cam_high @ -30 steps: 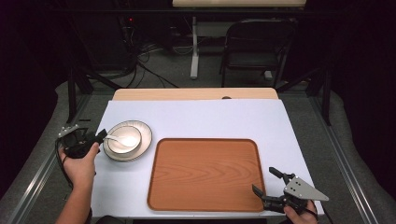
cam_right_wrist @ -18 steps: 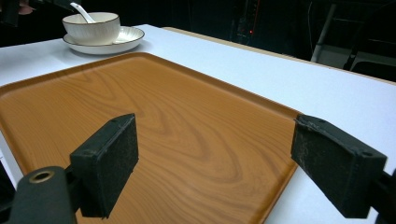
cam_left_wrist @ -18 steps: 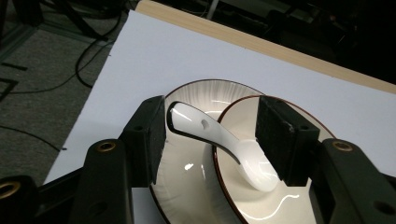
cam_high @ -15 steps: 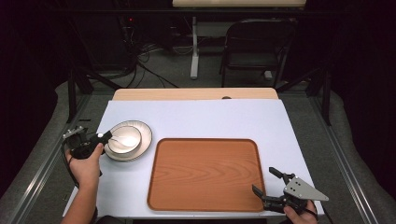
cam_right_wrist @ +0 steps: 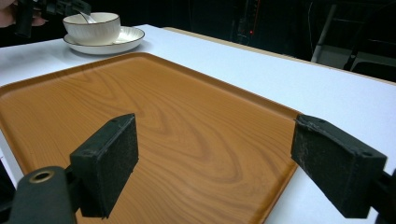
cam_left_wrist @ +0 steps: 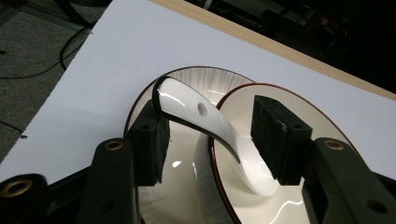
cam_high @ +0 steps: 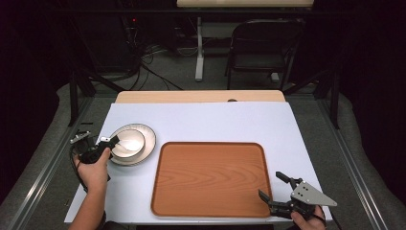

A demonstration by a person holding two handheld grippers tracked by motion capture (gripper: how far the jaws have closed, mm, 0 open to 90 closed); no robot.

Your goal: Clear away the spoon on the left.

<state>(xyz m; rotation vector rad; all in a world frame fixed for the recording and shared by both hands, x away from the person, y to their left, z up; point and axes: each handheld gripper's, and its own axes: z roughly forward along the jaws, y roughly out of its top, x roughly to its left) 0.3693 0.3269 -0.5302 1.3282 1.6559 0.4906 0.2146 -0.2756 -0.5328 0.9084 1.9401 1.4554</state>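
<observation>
At the left edge of the desk (cam_high: 215, 120), a white ceramic spoon (cam_left_wrist: 205, 123) rests with its scoop inside a white bowl (cam_high: 128, 142), and the bowl stands on a white plate (cam_high: 147, 143) with a dark rim. The left claw (cam_left_wrist: 208, 135) is released, its two black pads standing on either side of the spoon's raised handle; from the left gripper view the near pad looks close to the handle's end, though whether it touches is hard to tell at this angle. The step in hand appears to be taking the spoon by its handle. To do it well, the person should centre the handle between the pads before closing, since the glazed surface is slick and curved and an off-centre squeeze could twist it out. Closing slowly and lifting straight up would keep the scoop from dragging on the bowl's rim and tipping the bowl on the plate. The right claw (cam_right_wrist: 215, 161) is also released and holds nothing; it hovers over the near right corner of the wooden tray (cam_high: 210, 177), which lies bare toward the front edge of the desk, just right of the plate. If the spoon is bound for that tray, the path is short and unobstructed.
</observation>
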